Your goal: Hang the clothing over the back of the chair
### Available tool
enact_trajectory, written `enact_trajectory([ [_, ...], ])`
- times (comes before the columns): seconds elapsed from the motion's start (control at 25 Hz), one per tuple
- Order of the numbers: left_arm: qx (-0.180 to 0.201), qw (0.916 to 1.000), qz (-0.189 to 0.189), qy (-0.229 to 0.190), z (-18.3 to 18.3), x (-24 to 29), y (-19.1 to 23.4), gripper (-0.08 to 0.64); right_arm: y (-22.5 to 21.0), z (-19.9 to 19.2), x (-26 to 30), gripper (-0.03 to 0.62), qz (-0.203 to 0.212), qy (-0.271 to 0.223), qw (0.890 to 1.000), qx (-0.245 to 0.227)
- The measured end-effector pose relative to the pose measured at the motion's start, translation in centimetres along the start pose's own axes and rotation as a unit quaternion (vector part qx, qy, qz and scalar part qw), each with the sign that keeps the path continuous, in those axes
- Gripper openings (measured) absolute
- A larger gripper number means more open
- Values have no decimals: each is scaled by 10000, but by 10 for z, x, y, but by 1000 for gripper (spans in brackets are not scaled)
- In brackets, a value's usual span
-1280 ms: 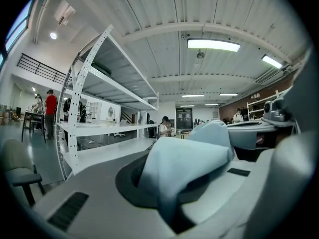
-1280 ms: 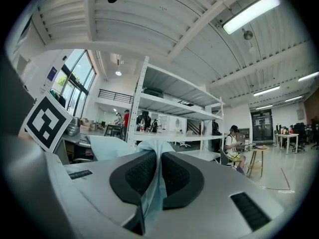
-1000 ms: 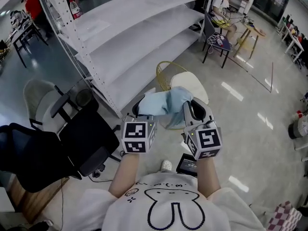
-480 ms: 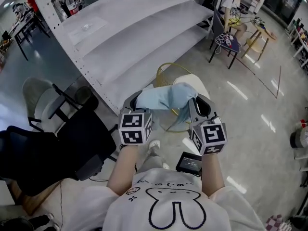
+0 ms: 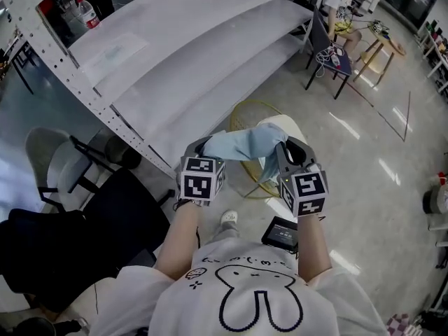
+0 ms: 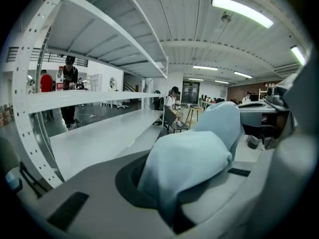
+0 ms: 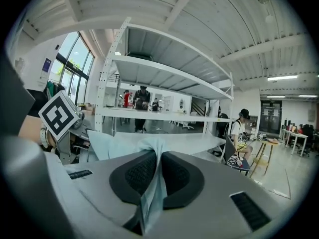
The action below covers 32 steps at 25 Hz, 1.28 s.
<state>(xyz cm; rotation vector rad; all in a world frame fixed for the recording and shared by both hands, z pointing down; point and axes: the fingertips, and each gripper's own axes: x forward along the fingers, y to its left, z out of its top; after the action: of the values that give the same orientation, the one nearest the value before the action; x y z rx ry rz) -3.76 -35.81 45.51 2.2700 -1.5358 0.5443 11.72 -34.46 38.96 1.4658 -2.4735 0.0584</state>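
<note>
White metal shelving (image 5: 175,54) lines a glossy workshop floor. Light blue clothing (image 5: 245,144) stretches between both tongs: the left gripper (image 5: 201,148) is clamped on a bunched end, the right gripper (image 5: 285,151) pinches the other (a thin fold). A cream chair (image 5: 280,121) shows just beyond.

Bright, even indoor light comes from ceiling strip lamps (image 6: 242,11) and tall windows (image 7: 75,54). The glossy floor (image 5: 364,187) throws back white glare patches. Both gripper views bend strongly, with black corners and soft foregrounds. The head view bows the shelf (image 5: 175,54) edges. Shadows are faint.
</note>
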Motion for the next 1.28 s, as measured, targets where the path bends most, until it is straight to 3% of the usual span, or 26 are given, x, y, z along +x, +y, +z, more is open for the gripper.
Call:
enact_trajectory([
  [0.4,-57,9961,-417,773,-33,73,31,41,-21,-26,73,35,-63,592,9982,-53],
  [0.72,-133,9866,-620,1502,-84,115,41,46,-29,-73,109,35,-196,1395,9897,-255],
  [0.92,-276,9829,-716,1675,-103,132,34,51,-37,-104,116,35,-363,1779,9833,-157],
  [1.28,-415,9761,-778,1986,-134,153,21,65,-42,-148,132,35,-24,2223,9749,-79],
])
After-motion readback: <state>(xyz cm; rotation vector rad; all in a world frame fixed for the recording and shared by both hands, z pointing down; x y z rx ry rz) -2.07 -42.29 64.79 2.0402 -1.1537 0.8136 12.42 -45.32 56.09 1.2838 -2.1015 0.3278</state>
